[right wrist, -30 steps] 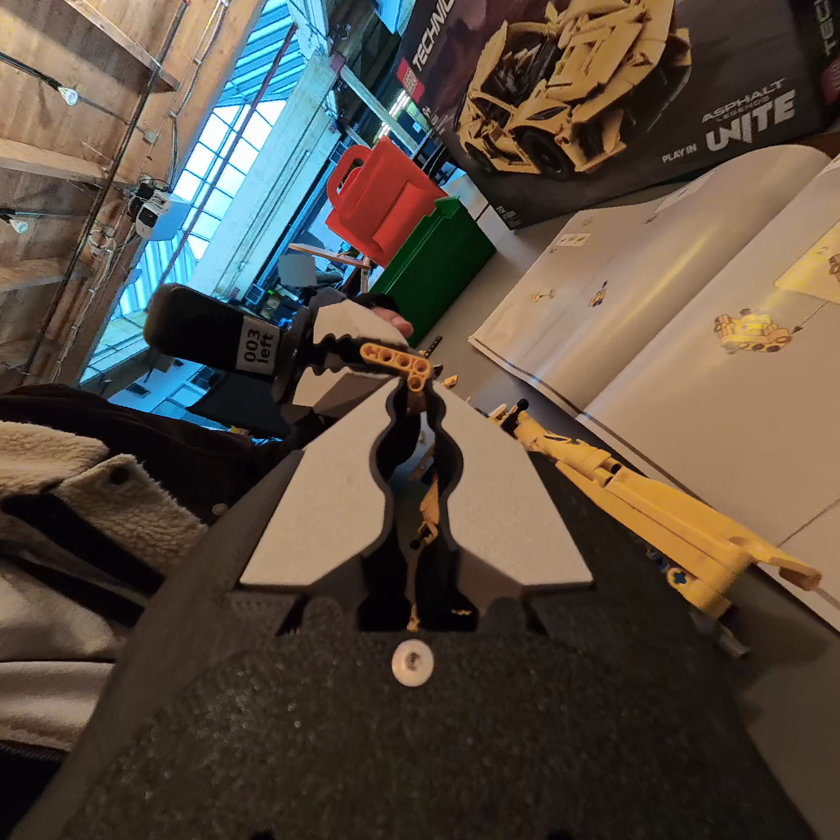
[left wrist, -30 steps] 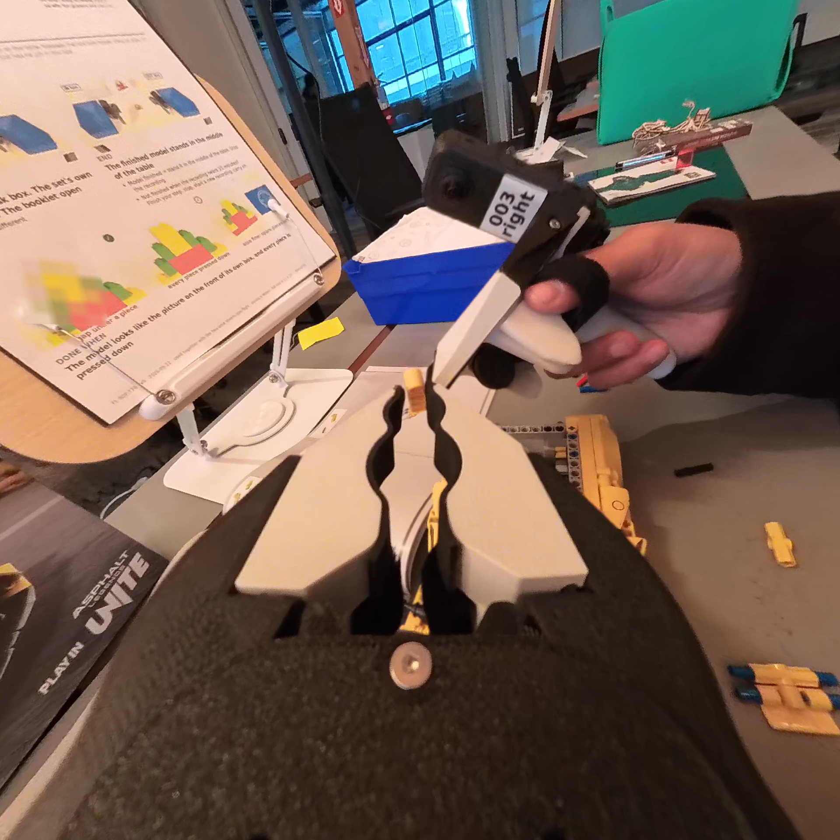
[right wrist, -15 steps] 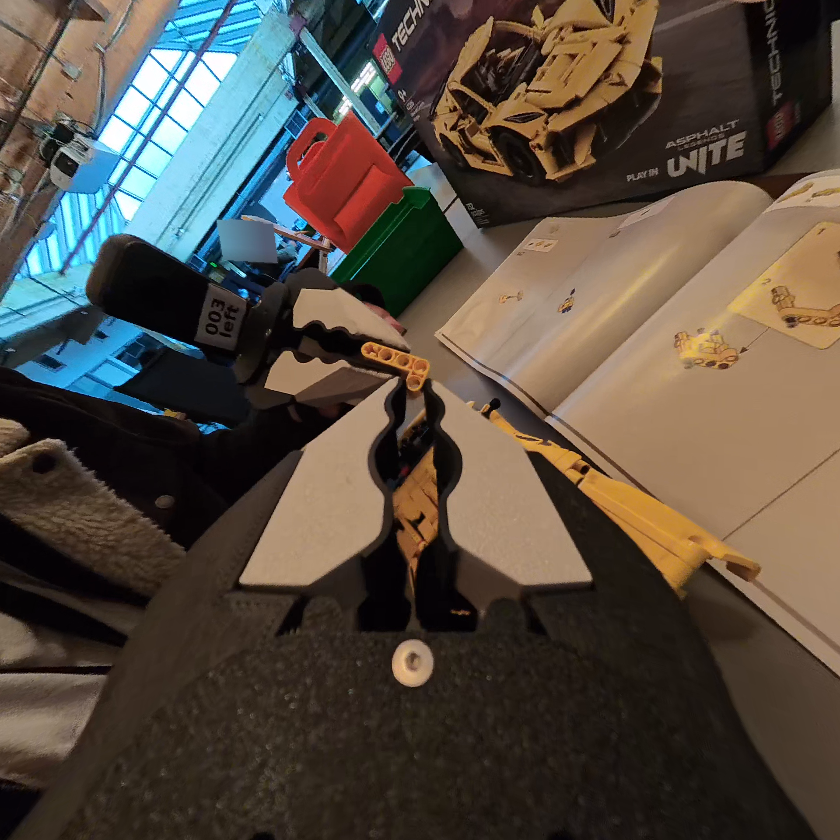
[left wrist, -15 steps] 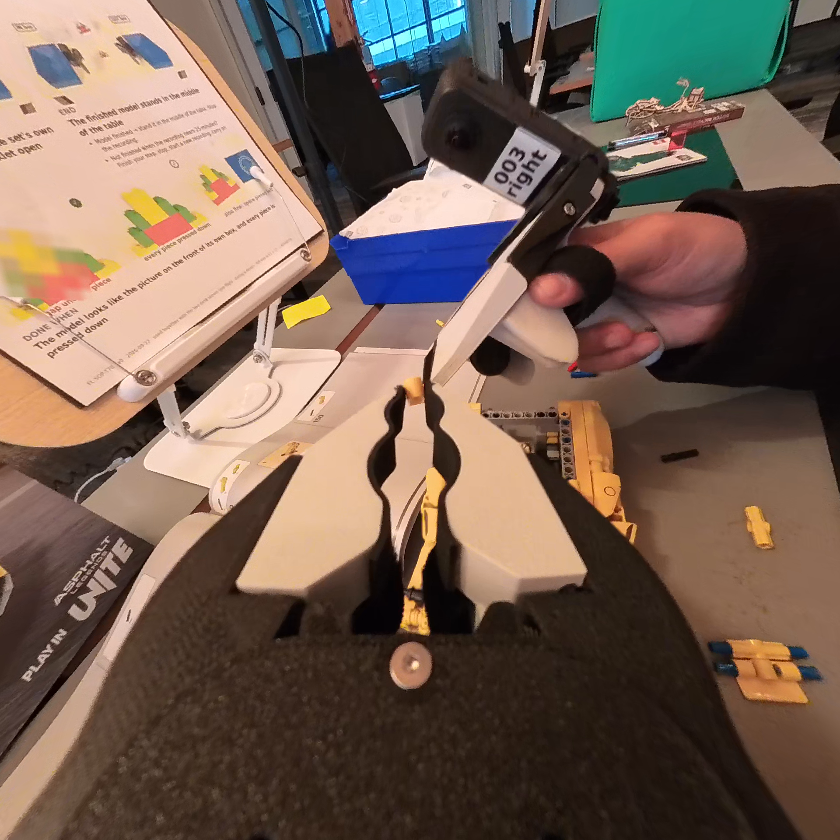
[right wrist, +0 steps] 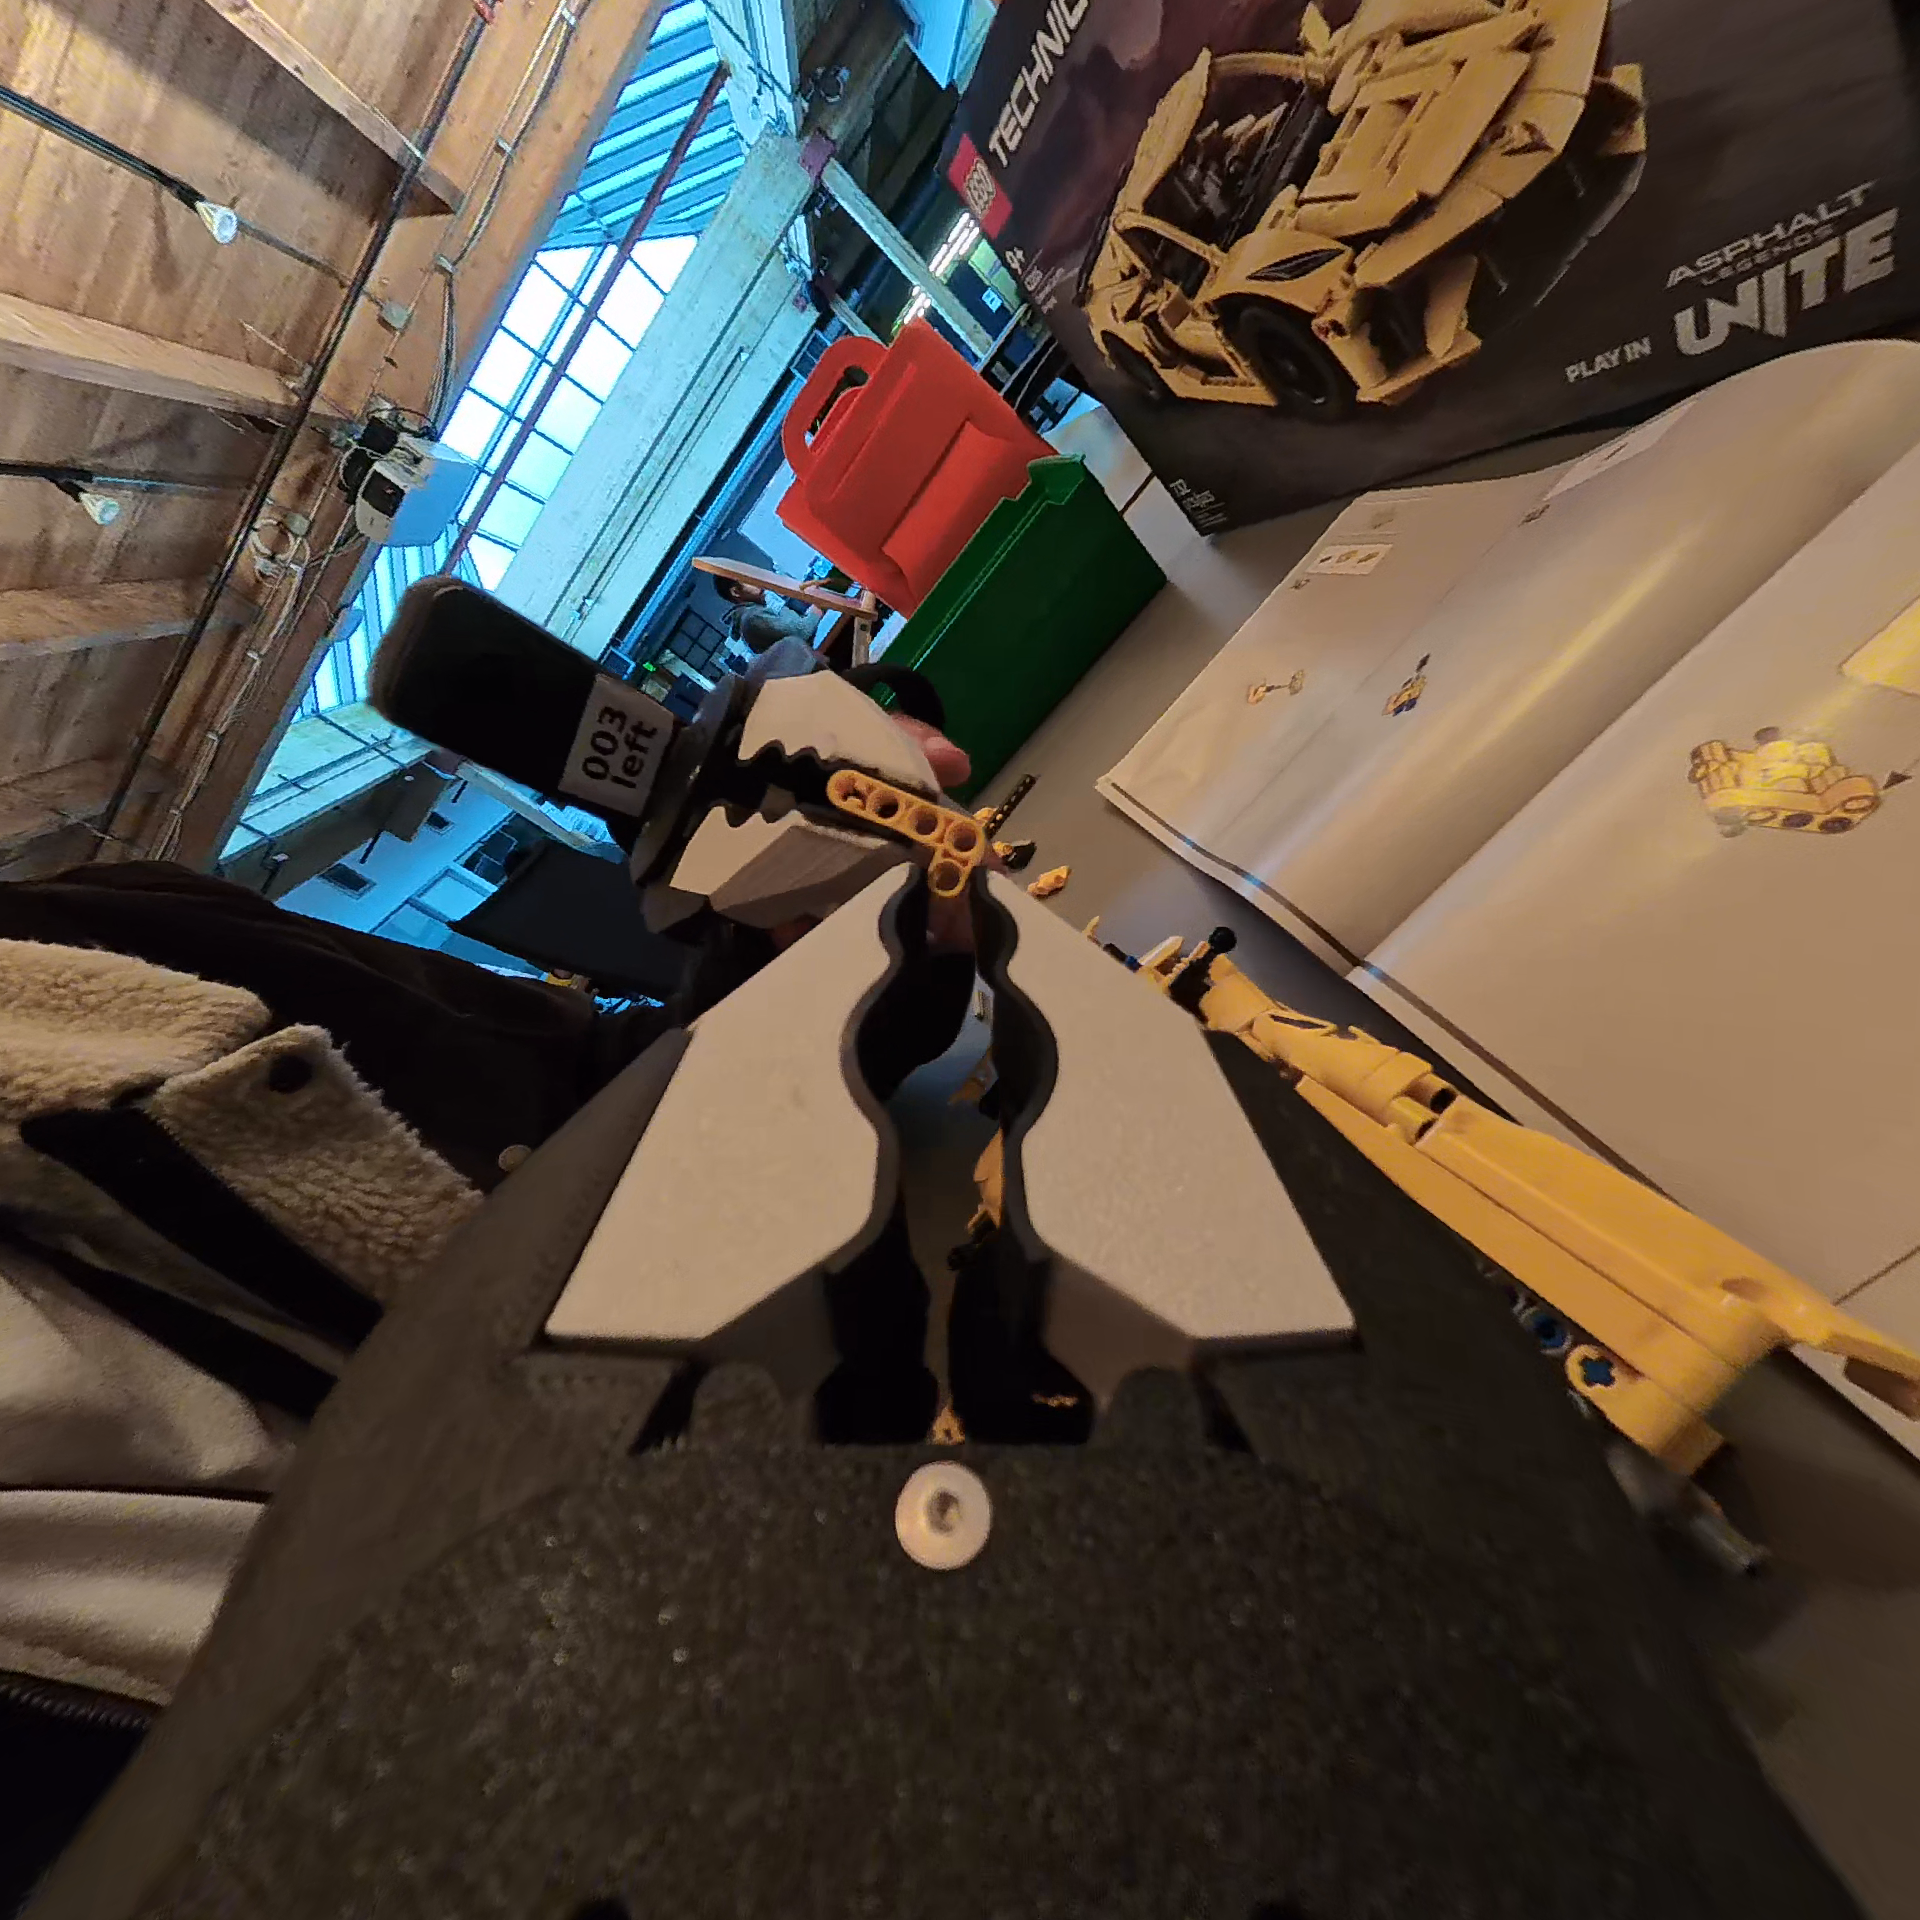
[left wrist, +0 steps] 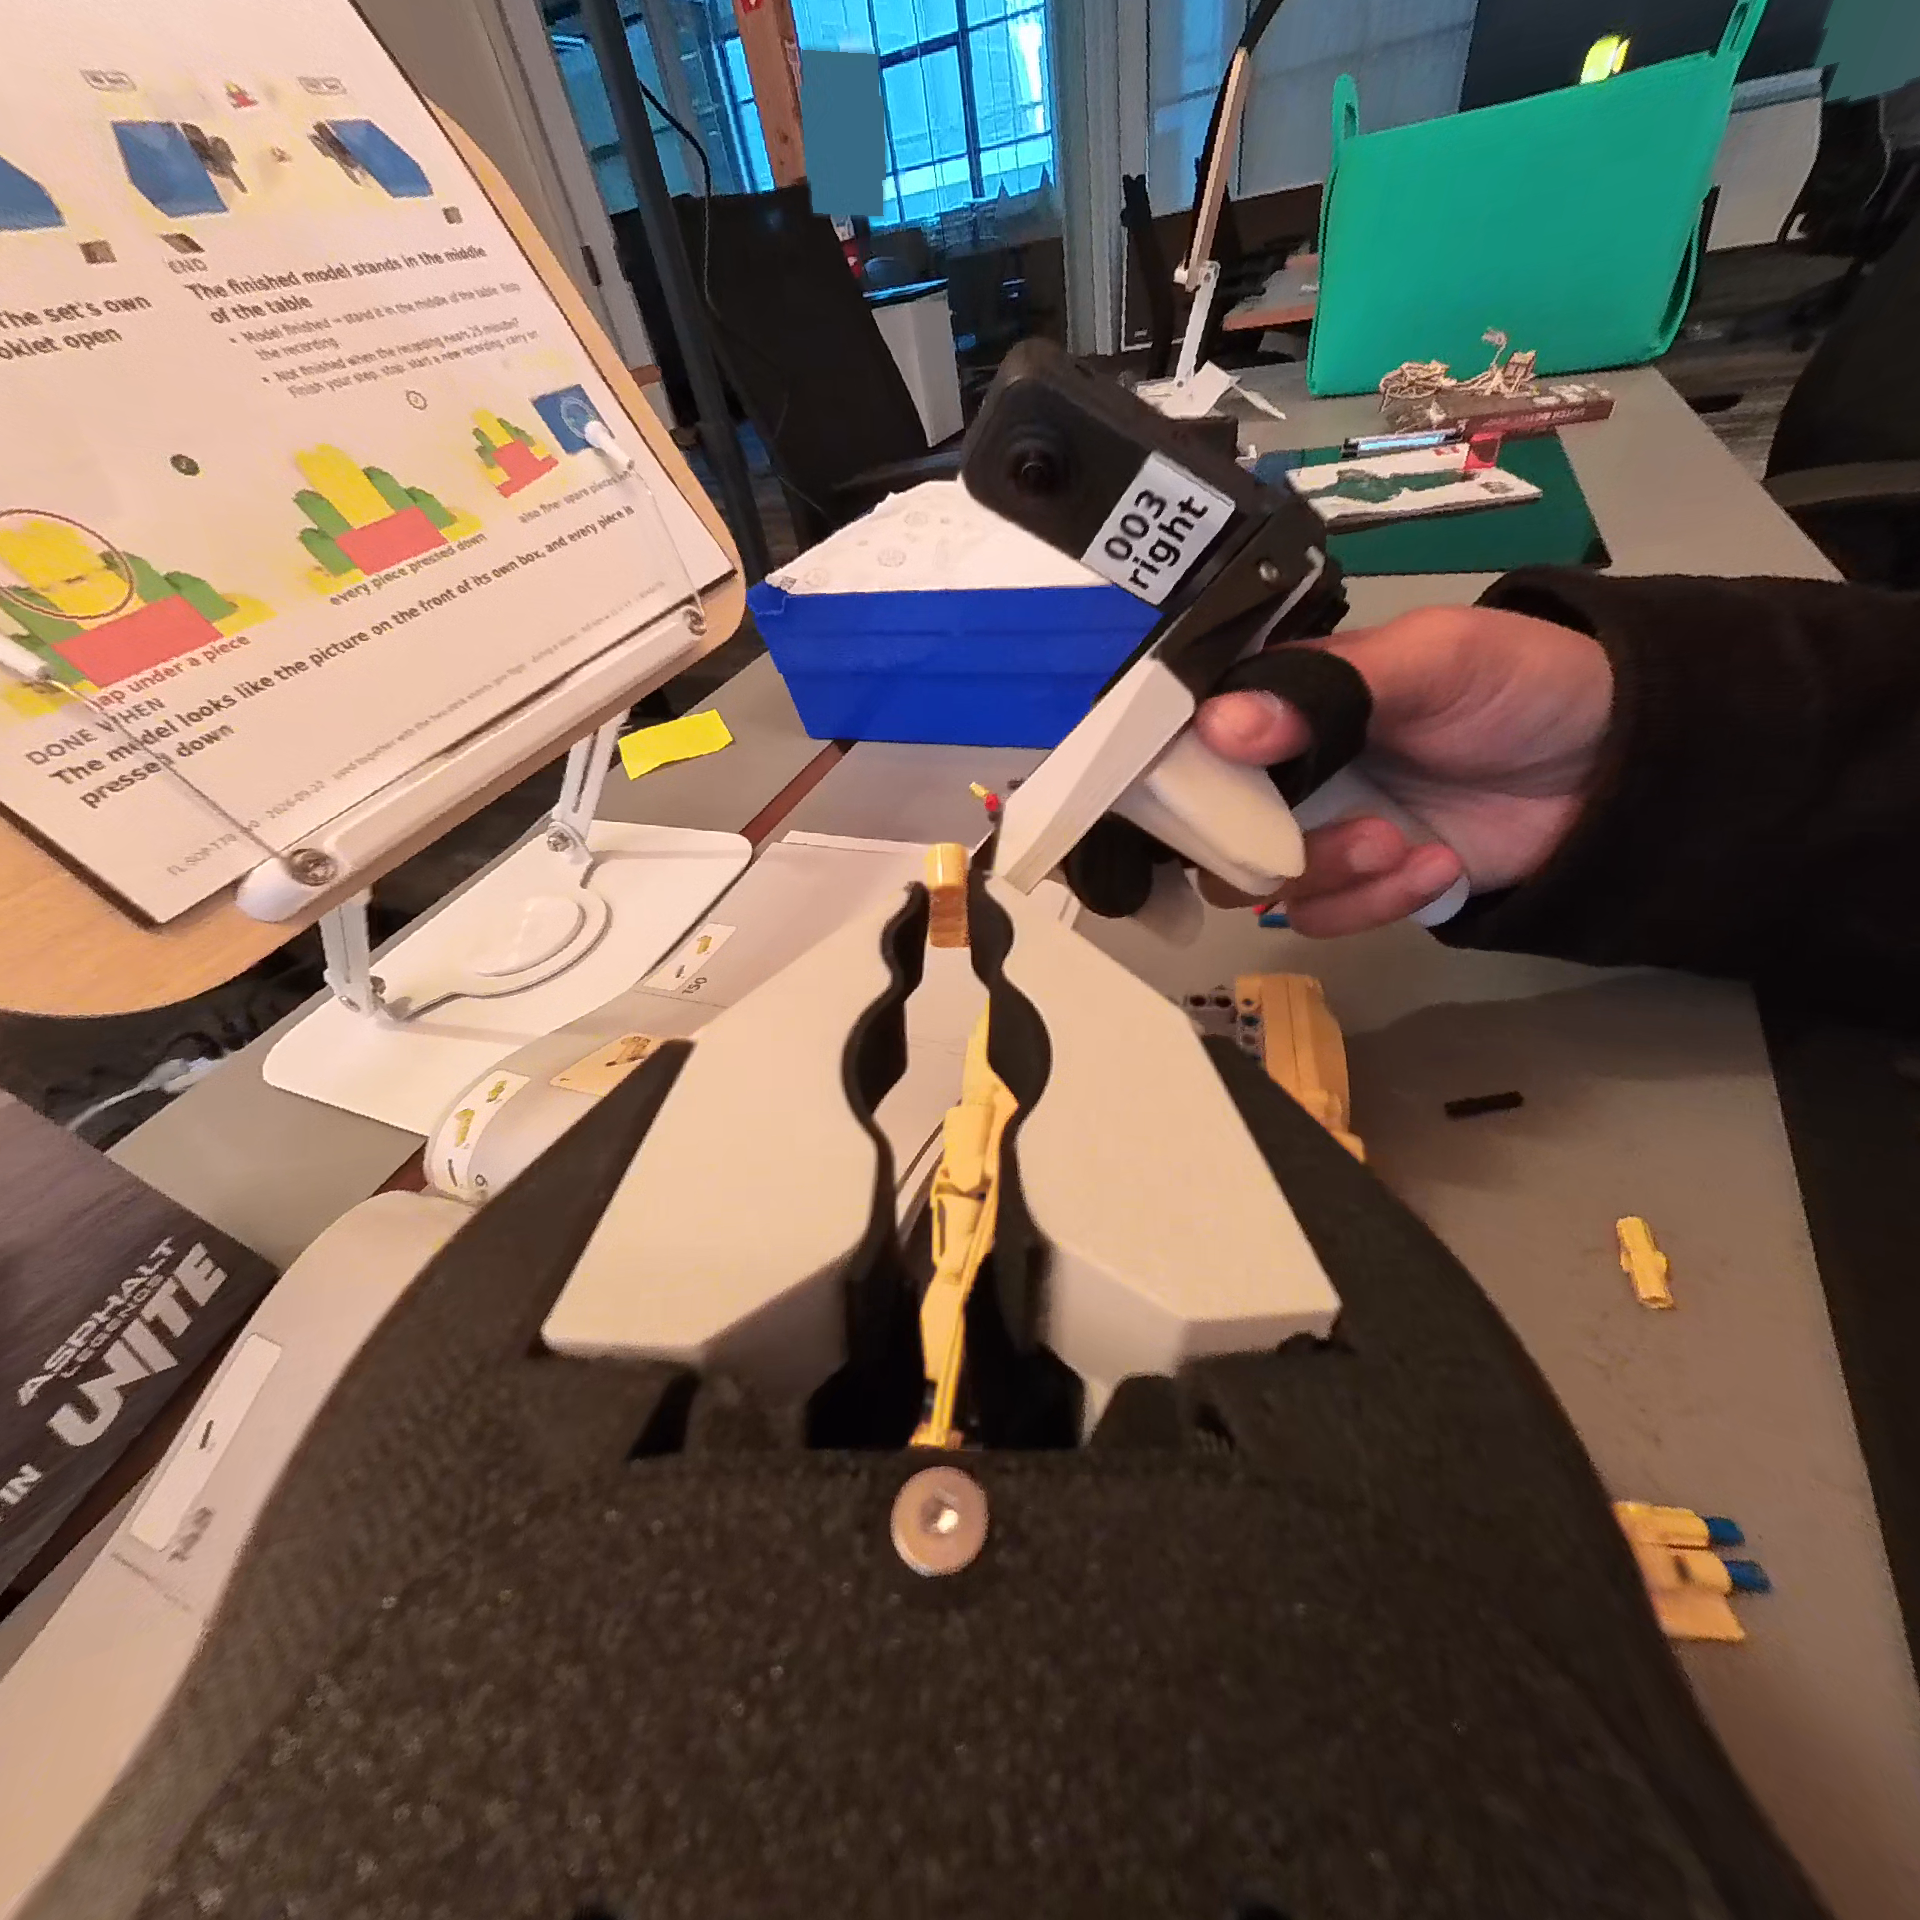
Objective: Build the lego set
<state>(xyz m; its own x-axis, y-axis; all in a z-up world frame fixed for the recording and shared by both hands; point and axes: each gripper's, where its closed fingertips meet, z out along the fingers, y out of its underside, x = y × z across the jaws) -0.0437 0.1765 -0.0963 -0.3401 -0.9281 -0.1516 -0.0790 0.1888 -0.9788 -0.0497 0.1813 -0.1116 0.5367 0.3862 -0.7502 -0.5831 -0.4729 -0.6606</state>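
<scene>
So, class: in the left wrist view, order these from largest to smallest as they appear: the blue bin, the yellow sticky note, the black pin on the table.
1. Blue bin, by far the largest.
2. Yellow sticky note.
3. Black pin, smallest, though it lies nearer the camera, so its true size against the note is uncertain.

Background, left wrist view: white tilted stand (left wrist: pixel 488 935) carrying printed sheet (left wrist: pixel 312 436); blue bin (left wrist: pixel 935 665) behind it, yellow sticky note (left wrist: pixel 675 742) between them; green bag (left wrist: pixel 1507 229) far back. Right wrist view: red bag (right wrist: pixel 894 468) above green crate (right wrist: pixel 1029 613)
</scene>
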